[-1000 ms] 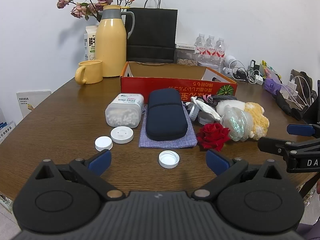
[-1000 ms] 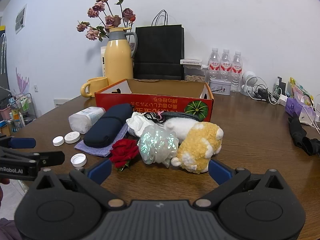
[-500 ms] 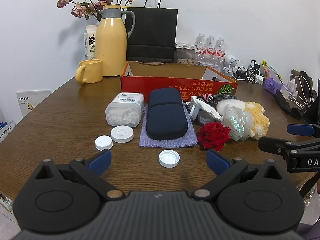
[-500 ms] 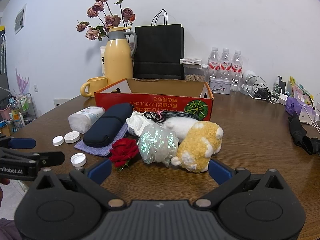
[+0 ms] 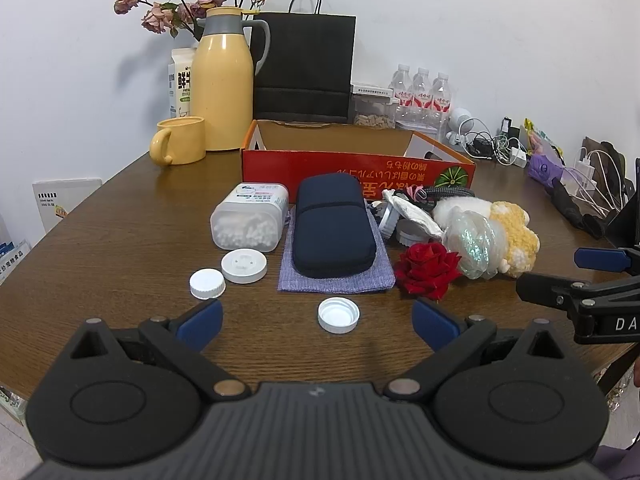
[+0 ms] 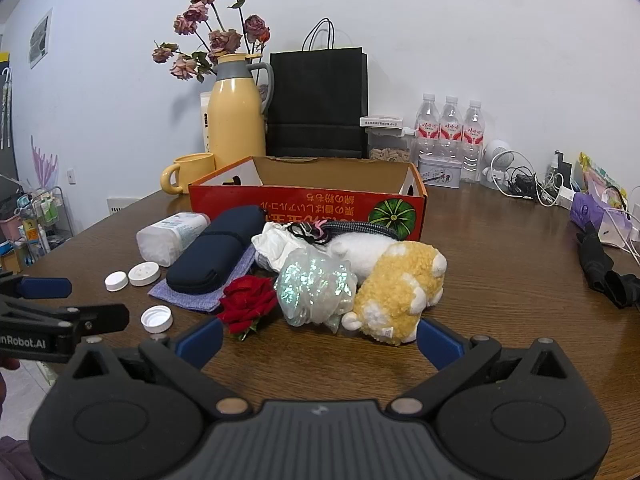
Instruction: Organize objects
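An open red cardboard box [image 5: 356, 168] [image 6: 308, 204] stands mid-table. In front of it lie a cotton-swab jar [image 5: 250, 216], a navy case [image 5: 332, 226] on a purple cloth [image 5: 336, 276], a red rose [image 5: 426, 270] [image 6: 248, 304], an iridescent bag [image 6: 314, 286], a yellow plush toy [image 6: 400, 288] and three white caps [image 5: 338, 315]. My left gripper [image 5: 316, 322] is open and empty, just before the nearest cap. My right gripper [image 6: 318, 338] is open and empty, just before the rose and plush.
A yellow thermos [image 5: 222, 80], yellow mug [image 5: 180, 146], black paper bag [image 5: 306, 68] and water bottles [image 5: 422, 94] stand behind the box. Cables and chargers [image 5: 500, 148] and a black umbrella [image 6: 604, 268] lie at the right. The table's front edge is near both grippers.
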The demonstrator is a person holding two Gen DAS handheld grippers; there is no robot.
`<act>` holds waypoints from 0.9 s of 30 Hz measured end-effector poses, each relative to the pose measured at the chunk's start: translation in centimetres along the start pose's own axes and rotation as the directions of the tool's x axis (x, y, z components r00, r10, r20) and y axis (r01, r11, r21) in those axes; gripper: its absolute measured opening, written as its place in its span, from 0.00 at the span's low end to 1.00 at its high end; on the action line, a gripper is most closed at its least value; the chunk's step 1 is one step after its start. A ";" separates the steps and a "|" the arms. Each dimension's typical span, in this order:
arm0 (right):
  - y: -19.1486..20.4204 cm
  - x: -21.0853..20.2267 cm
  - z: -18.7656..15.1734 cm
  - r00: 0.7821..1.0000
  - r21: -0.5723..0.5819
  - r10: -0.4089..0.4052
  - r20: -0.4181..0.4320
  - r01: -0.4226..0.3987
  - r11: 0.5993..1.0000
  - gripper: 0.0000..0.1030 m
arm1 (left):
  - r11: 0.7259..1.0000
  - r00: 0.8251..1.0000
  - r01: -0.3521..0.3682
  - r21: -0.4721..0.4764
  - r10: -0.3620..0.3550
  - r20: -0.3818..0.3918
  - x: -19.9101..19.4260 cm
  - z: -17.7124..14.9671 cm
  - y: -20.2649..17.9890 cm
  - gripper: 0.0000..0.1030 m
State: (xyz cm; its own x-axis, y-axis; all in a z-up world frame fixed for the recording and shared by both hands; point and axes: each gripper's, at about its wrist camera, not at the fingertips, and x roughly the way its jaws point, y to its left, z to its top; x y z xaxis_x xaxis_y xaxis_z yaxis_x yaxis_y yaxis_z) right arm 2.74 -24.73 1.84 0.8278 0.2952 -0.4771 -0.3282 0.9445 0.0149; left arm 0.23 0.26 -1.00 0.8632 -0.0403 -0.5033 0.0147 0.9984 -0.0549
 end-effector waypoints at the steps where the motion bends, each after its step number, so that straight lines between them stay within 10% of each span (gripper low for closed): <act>1: 0.0 0.0 0.0 1.000 0.000 0.000 0.000 0.000 1.000 1.00 | 1.000 1.000 0.000 0.000 0.000 0.000 0.0 0.0 0.0 1.00; 27: 0.0 0.0 0.0 1.000 -0.002 0.001 0.000 -0.001 1.000 1.00 | 1.000 1.000 -0.004 -0.007 0.004 -0.001 0.0 -0.1 0.3 1.00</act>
State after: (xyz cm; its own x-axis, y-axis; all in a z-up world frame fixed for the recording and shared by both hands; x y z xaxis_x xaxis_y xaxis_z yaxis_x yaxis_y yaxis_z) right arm 2.73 -24.69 1.79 0.8276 0.2960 -0.4770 -0.3297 0.9440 0.0137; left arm 0.18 0.57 -1.05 0.8630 -0.0363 -0.5040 0.0078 0.9983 -0.0585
